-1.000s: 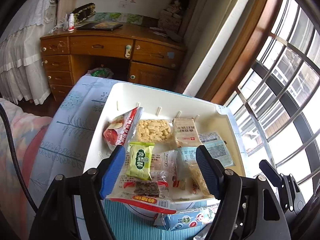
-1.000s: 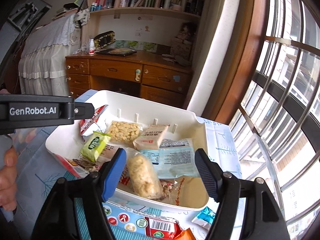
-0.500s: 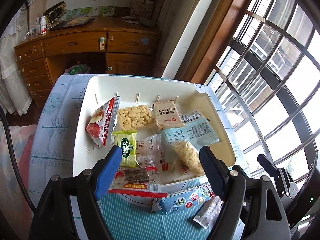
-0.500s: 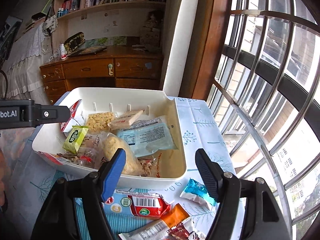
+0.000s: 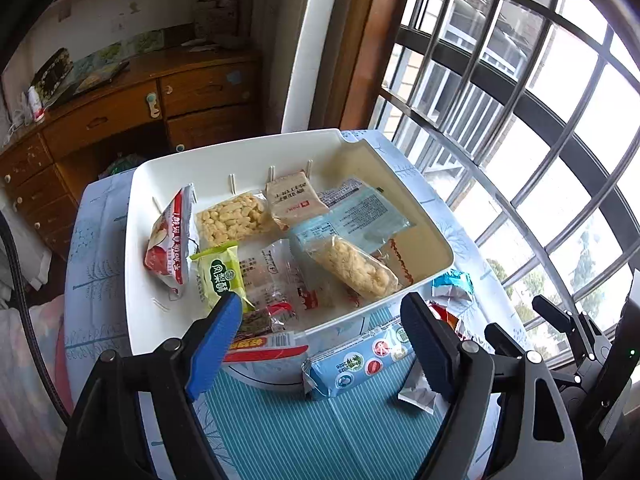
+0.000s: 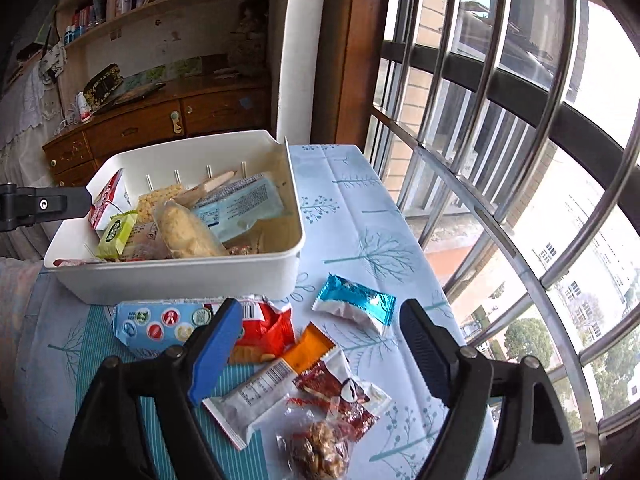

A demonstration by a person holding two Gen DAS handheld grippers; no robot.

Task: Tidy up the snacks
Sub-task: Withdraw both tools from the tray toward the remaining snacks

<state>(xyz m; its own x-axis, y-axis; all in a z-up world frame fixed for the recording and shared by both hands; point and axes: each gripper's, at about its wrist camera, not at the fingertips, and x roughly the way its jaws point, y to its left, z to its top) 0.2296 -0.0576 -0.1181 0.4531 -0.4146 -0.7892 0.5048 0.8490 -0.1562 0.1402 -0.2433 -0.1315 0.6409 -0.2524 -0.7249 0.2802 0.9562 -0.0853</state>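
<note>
Six packets still lie loose on the table [image 6: 360, 216] in front of the bin [image 6: 192, 280], all within your right tongs' [image 6: 320, 340] reach. Those tongs are opening with nothing between the jaws, hovering over the pile. Your left tongs [image 5: 322, 334] stand apart and empty too, above the bin's near rim [image 5: 360, 312].

Counted in the right view: one blue biscuit pack [image 6: 160, 324], one red bag [image 6: 268, 326], one orange-ended bar [image 6: 272, 380], one teal sweet [image 6: 352, 304], one dark red packet [image 6: 340, 396] and one clear bag of nuts [image 6: 320, 448].

Take them singly. The teal sweet lies apart from the rest, so it looks like the easiest first pick; close across its narrow width. The bar overlaps the red bag and the dark red packet, so lift it straight up or its neighbours may drag along.

Nine or so packets are already in the bin, overlapping, so I cannot give you an exact count. One red-edged packet [image 5: 264, 346] hangs over the near rim; nudge it inside with the left tongs. Bare floor shows at the bin's window side [image 5: 416, 240]; drop new packets there.
</note>
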